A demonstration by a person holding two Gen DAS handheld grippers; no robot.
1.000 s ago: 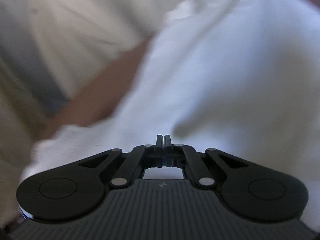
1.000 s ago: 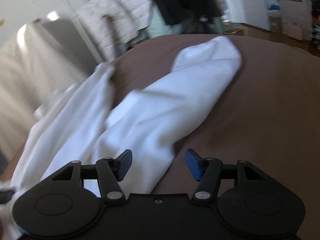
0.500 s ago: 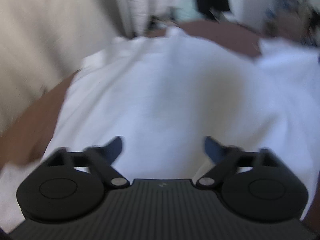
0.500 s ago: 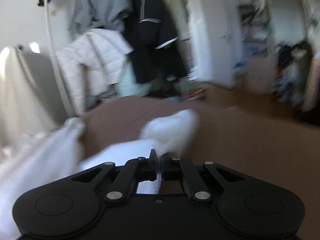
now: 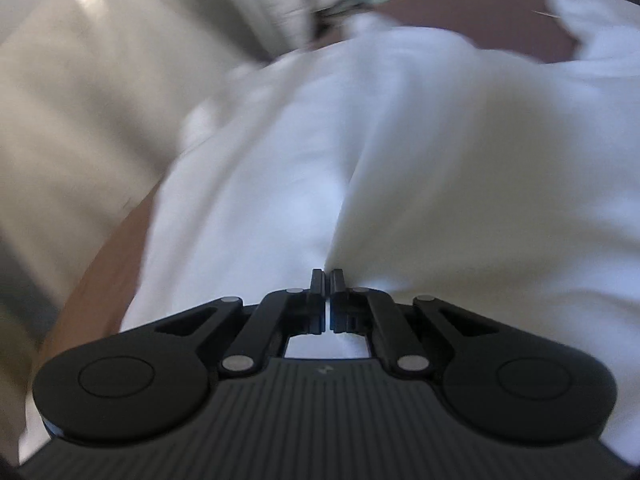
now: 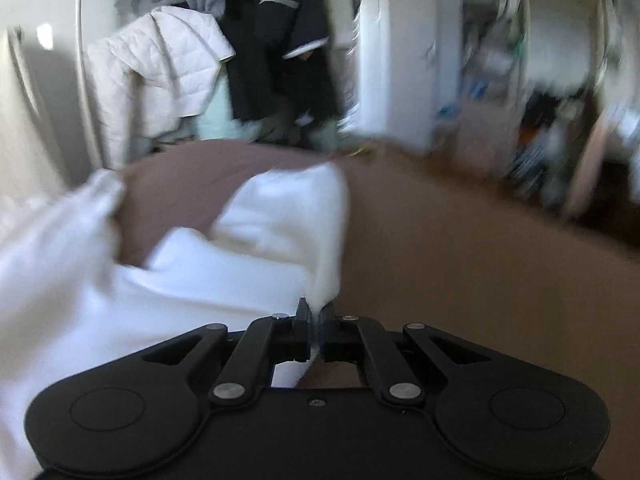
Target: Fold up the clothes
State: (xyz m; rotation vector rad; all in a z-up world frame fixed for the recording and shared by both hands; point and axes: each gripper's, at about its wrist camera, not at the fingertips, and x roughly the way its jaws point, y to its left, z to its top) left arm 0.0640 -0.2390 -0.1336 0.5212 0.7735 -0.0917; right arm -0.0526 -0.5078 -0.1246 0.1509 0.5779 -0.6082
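**Both grippers pinched on a white garment over a brown bed**

The left gripper [image 5: 327, 280], black with two hinged fingers, has its jaws drawn together with a thin fold of the white cotton garment [image 5: 420, 152] caught between the pads; the cloth rises from the fingertips in a soft ridge that runs up and to the far right. The garment fills most of the left wrist view, spread across the brown fabric bed surface [image 5: 472, 20], which shows bare at the far edge and in a strip at the near left. Beyond it on the left hangs a pale beige curtain or sheet [image 5: 80, 112] (blurred, so its exact nature is unclear).

The right gripper [image 6: 316, 314], of the same black build, is likewise closed, and it nips an edge of the white cotton garment [image 6: 288, 216] where the cloth meets the bare brown bed [image 6: 460, 272]. From the pads the fabric lifts into a rounded, puffed lobe toward the far centre, while the rest of it trails off to the near left. To the right of the gripper the bed is uncovered.

At the far side of the room a white quilted jacket [image 6: 160, 68] and a dark navy jacket [image 6: 280, 40] hang close together on a rack, the white one to the left. The far right is a smear of shelves and clutter too blurred to make out.
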